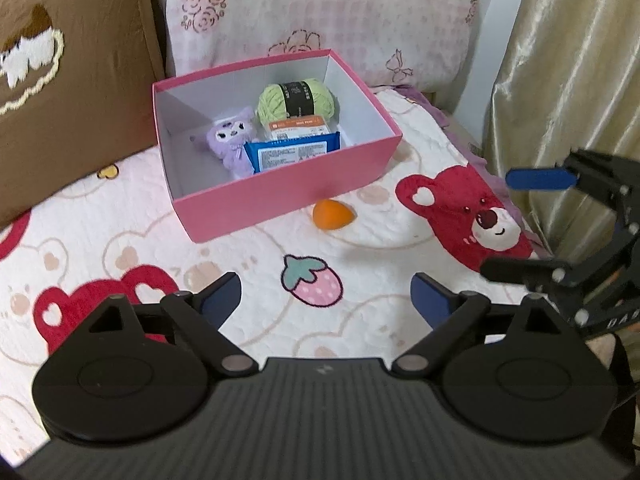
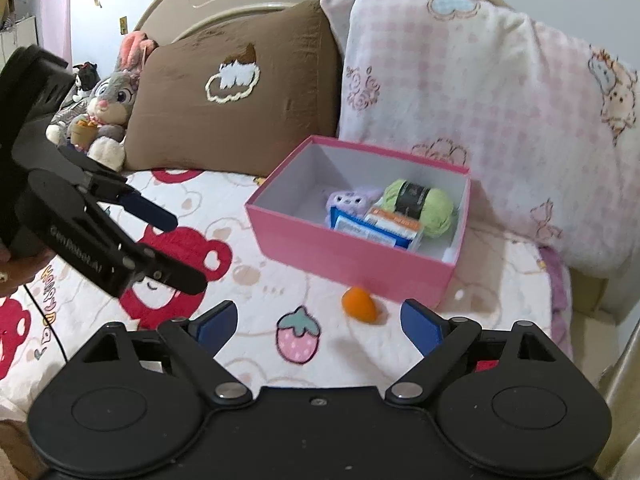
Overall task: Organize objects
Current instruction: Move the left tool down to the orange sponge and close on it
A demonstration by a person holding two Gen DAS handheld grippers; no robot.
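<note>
Left gripper [image 1: 326,300] jaws wide apart, empty, above quilt [image 1: 360,276]. Right gripper [image 2: 318,326] likewise spread, nothing held. Orange sponge [image 2: 359,305] on quilt just ahead, touching neither gripper, beside pink box [image 2: 344,252] front wall.

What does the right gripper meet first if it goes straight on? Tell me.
Probably the bedspread near the orange piece, just short of the pink box. The open right gripper points down at it; depth is unclear.

Box [image 1: 280,196] on bedspread [image 1: 248,264], before pillows [image 1: 320,12]; yarn [image 1: 296,100], plush [image 1: 232,140], packets [image 1: 292,152] inside; sponge [image 1: 332,214] just before box.
</note>
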